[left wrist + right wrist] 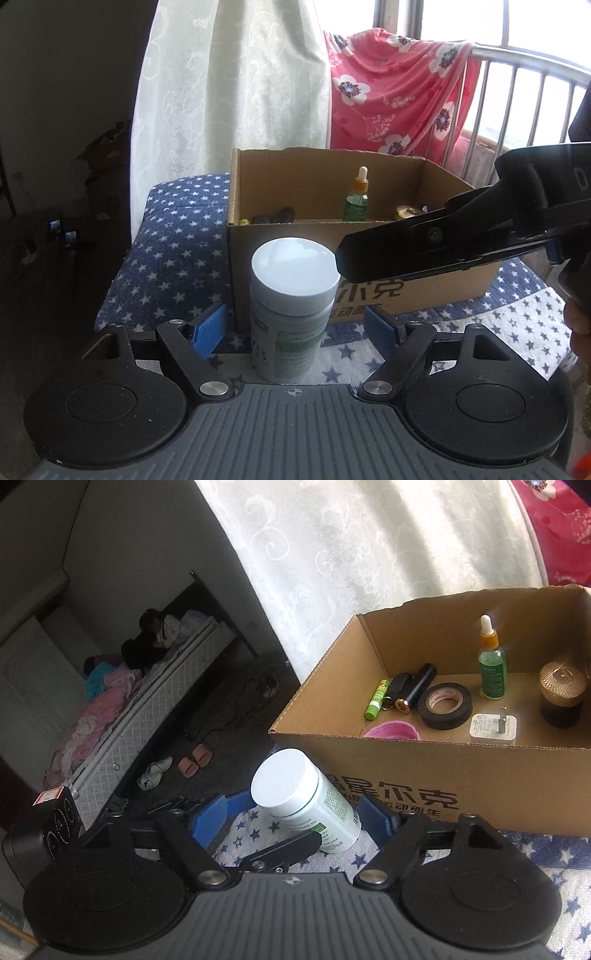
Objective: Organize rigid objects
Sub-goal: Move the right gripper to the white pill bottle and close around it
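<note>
bottle (291, 295) upright between parted left hand-held gripper (299, 328); right hand-held gripper (295, 812) parted | only right view shows tape (445, 705)

Item count, by kind:

- One white-capped bottle (306, 799), standing on the star-print cover (546, 871) against the front wall of the box.
- One cardboard box (480, 775).
- In the box: one dropper bottle (491, 664), one roll of black tape (446, 705), one green tube (376, 698), two black cylinders (415, 688), one gold-capped dark jar (562, 694), one white plug adapter (493, 728), one pink round item (391, 731), partly hidden at the front wall.
- Two grippers: left gripper (295, 330), right gripper (295, 818).
</note>
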`<state>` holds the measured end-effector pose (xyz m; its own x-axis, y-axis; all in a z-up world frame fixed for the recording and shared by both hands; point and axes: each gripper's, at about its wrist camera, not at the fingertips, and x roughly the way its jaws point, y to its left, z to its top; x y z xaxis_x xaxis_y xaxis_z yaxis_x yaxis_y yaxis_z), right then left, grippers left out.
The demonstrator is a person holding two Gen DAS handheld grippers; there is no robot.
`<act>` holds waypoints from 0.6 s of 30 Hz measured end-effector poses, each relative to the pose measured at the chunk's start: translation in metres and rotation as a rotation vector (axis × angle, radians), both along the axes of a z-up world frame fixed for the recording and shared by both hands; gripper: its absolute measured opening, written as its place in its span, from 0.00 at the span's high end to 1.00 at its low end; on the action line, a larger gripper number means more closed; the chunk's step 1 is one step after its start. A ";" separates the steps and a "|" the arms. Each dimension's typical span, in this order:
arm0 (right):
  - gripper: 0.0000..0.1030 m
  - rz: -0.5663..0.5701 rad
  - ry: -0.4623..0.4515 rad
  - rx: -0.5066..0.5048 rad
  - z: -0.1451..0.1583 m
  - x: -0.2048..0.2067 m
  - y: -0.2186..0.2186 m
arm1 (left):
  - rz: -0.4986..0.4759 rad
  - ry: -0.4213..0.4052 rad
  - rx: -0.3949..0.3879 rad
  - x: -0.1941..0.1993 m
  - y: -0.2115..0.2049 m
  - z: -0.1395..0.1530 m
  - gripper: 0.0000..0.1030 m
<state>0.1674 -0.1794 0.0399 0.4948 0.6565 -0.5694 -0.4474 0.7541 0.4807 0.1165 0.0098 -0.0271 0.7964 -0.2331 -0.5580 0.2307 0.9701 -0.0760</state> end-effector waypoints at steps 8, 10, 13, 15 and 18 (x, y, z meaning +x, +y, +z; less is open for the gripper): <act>0.19 0.000 -0.007 -0.067 -0.004 0.011 0.024 | 0.012 -0.022 -0.039 0.004 0.001 -0.011 0.25; 0.21 -0.002 -0.001 -0.085 -0.007 0.013 0.029 | 0.013 -0.018 -0.049 0.005 0.001 -0.013 0.28; 0.25 -0.002 0.013 -0.099 -0.011 0.017 0.036 | 0.014 -0.010 -0.060 0.005 0.001 -0.018 0.31; 0.26 -0.003 0.015 -0.113 -0.013 0.019 0.040 | 0.012 -0.001 -0.068 0.006 0.000 -0.021 0.33; 0.29 -0.006 -0.001 -0.140 -0.013 0.019 0.045 | 0.015 0.006 -0.072 0.008 -0.001 -0.024 0.38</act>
<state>0.1866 -0.1341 0.0265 0.4988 0.5676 -0.6550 -0.4434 0.8165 0.3699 0.1249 0.0090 -0.0507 0.7970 -0.2608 -0.5447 0.2156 0.9654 -0.1468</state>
